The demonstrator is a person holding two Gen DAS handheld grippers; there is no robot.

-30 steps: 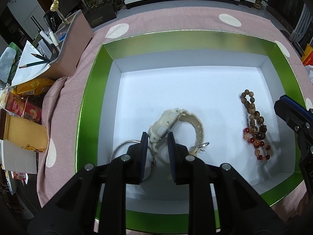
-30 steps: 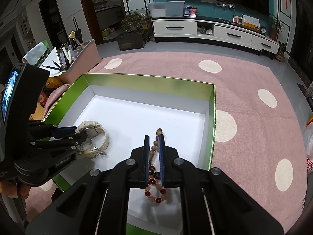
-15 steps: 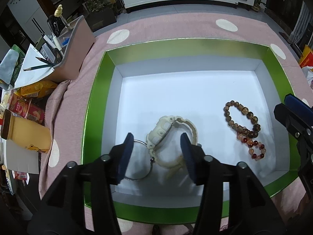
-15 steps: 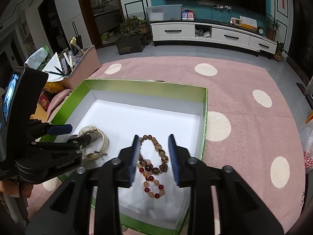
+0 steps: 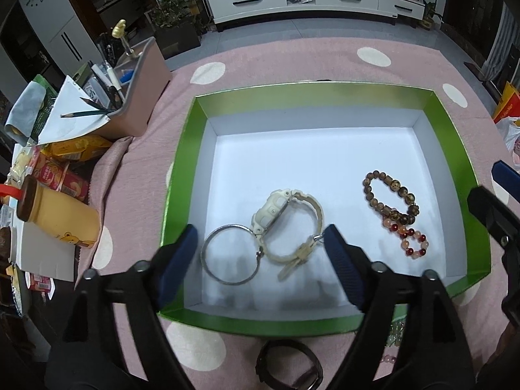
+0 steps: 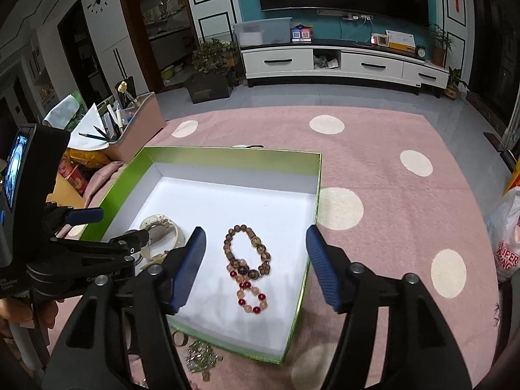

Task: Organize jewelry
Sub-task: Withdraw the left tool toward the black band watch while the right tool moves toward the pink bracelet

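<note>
Pink spotted cloth [image 6: 373, 169] covers surface; white TV cabinet [image 6: 341, 65] behind. Left gripper [image 5: 260, 250] and right gripper [image 6: 255, 261] angled down over green box [image 5: 182, 175], jaws opening, nothing gripped. Inside: cream watch [image 5: 286, 217] touching silver bangle [image 5: 227, 253]; wooden bead bracelet [image 6: 247, 250] overlapping red one [image 6: 252, 295] (watch apart from beads).

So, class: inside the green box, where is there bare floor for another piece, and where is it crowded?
Bare: the white floor along the far wall of the green box, and the strip between the cream watch and the bead bracelets. Crowded: the near-left corner, where the silver bangle touches the watch.
</note>
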